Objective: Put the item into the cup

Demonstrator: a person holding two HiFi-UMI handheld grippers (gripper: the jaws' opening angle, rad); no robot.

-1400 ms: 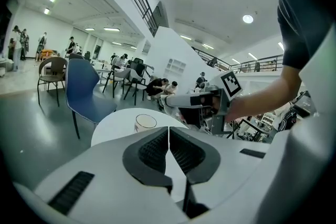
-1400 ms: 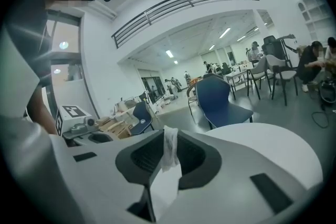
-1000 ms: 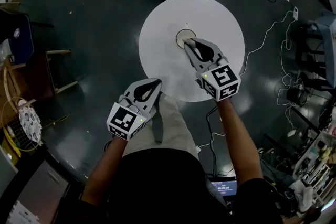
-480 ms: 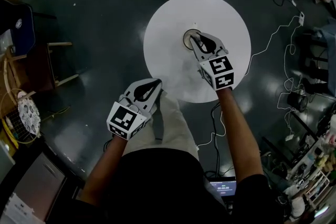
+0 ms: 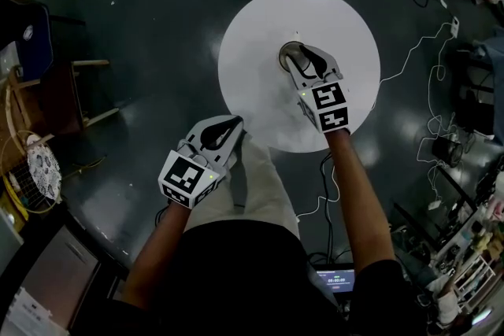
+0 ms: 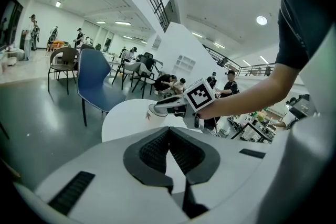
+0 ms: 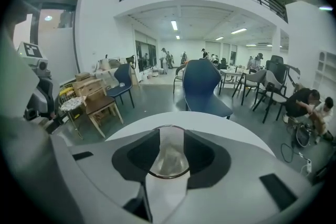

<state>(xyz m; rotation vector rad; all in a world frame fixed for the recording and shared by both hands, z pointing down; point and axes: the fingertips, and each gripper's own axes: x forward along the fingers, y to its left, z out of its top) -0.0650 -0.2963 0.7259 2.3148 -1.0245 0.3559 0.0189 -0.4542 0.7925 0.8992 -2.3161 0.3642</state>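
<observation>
Right claw (image 7: 171, 131): jaws just opened over the clear glass cup (image 7: 169, 176), holding nothing.
Item: pale crumpled lump (image 7: 169, 159), seemingly inside the cup.
Left claw (image 6: 169, 129): closed, empty.
Remaining: we withdraw.

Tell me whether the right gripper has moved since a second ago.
Yes. The right gripper has slid farther over the cup, toward the white table centre; its jaws have just been opening, only the cup showing between them.

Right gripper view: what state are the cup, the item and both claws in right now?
cup: upright on the table, item inside.
item: lying in the cup, free of the claws.
right claw: open over the cup; jaws have just been opening, nothing held between them.
left claw: shut, empty.
</observation>
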